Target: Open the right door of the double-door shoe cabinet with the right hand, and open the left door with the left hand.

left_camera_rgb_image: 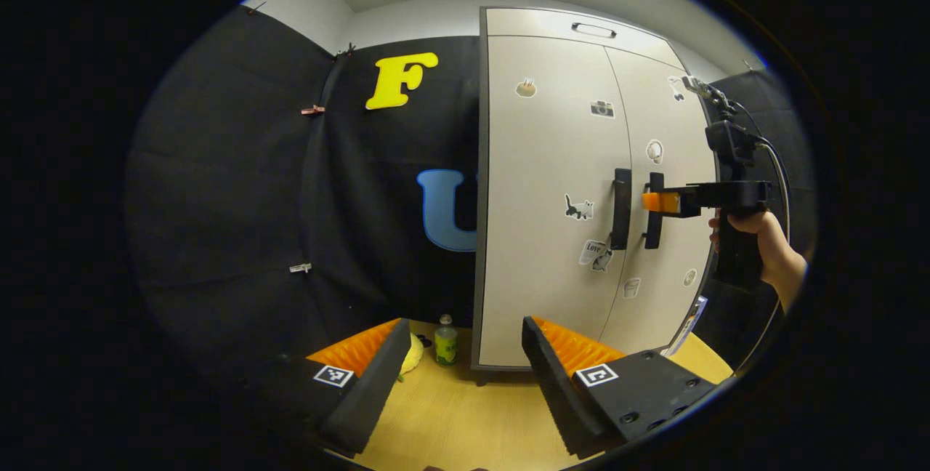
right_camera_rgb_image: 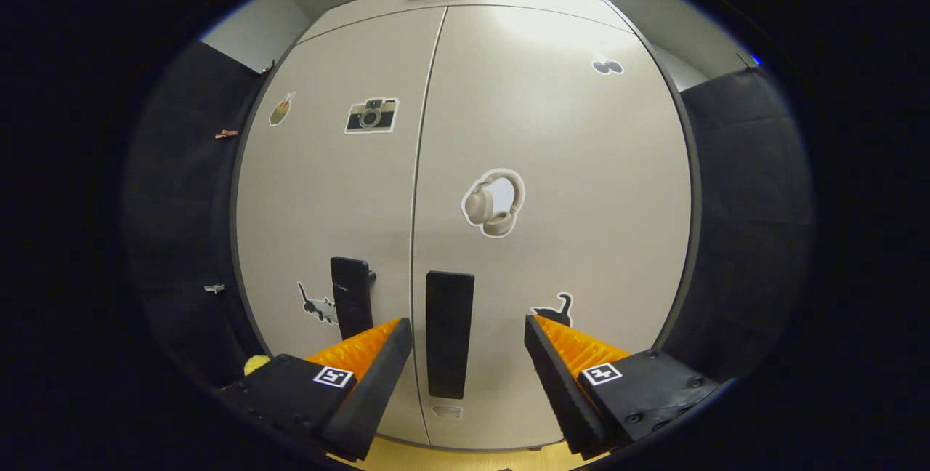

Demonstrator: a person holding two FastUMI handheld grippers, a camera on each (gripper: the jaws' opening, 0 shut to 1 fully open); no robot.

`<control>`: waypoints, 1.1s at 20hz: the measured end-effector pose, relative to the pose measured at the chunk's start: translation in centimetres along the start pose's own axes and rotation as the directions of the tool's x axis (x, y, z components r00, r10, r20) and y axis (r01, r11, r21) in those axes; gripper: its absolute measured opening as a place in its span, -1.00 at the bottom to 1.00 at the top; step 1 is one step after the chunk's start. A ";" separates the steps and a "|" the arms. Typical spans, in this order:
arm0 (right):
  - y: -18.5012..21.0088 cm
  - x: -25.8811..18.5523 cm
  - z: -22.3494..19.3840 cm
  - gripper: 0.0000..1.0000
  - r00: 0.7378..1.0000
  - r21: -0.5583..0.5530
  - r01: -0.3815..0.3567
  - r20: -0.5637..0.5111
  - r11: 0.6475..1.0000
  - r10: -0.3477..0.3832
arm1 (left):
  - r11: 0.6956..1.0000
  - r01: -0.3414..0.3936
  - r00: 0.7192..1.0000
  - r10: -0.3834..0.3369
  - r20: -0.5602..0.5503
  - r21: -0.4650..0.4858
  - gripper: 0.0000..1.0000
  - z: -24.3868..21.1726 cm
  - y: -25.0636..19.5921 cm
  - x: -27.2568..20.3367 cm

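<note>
Spread wide, the right tool (right_camera_rgb_image: 468,355) brackets the right door's black vertical bar handle (right_camera_rgb_image: 449,333) on the rigid, light-swinging pale double-door shoe cabinet (right_camera_rgb_image: 581,187); the left tool (left_camera_rgb_image: 465,373) waits wide, well back.

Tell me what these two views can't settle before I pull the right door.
- Cabinet interior: hidden behind both shut doors, both views.
- Right gripper contact with the right handle: its fingers straddle it open, depth unclear; too small in the left gripper view.
- Bottle label: too small.
- Yellow object: behind a left gripper finger.
</note>
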State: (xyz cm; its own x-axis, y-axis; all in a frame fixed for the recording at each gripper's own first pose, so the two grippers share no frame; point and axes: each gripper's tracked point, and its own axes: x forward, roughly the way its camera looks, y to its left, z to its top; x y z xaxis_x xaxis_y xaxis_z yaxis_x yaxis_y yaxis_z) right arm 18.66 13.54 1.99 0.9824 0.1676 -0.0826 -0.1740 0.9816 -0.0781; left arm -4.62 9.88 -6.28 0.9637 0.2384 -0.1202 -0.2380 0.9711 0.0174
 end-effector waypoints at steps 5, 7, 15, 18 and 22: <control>0.8 1.2 -0.6 0.82 1.000 0.004 0.000 -0.022 1.000 0.000 | 1.000 -0.017 1.000 0.017 -0.010 -0.012 0.90 -0.4 0.9 -0.3; 0.8 1.3 -0.7 0.46 1.000 0.006 0.010 -0.027 1.000 -0.009 | 1.000 -0.020 1.000 0.019 -0.010 -0.010 0.90 -0.5 1.0 -0.6; 1.2 1.4 -1.1 -0.36 0.998 0.087 -0.003 -0.060 0.996 0.008 | 1.000 -0.009 1.000 0.009 -0.020 -0.020 0.91 -1.1 1.1 -0.8; 1.1 1.3 -1.0 -0.47 0.998 0.088 -0.009 -0.064 0.996 0.015 | 1.000 0.007 1.000 -0.008 -0.022 -0.027 0.90 -1.3 0.8 -0.9; 1.4 1.0 -1.2 -0.72 0.995 0.101 -0.048 -0.081 0.994 0.057 | 0.999 0.032 0.999 -0.032 -0.018 -0.029 0.91 -1.3 0.1 -1.3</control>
State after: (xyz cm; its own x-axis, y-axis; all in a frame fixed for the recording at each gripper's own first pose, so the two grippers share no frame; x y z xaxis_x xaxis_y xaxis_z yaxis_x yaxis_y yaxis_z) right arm 19.37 14.98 0.62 0.9622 0.2151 -0.1673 -0.2136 0.9765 0.0270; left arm -6.00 9.65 -7.39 0.9685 0.2069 -0.1386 -0.2109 0.9774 -0.0149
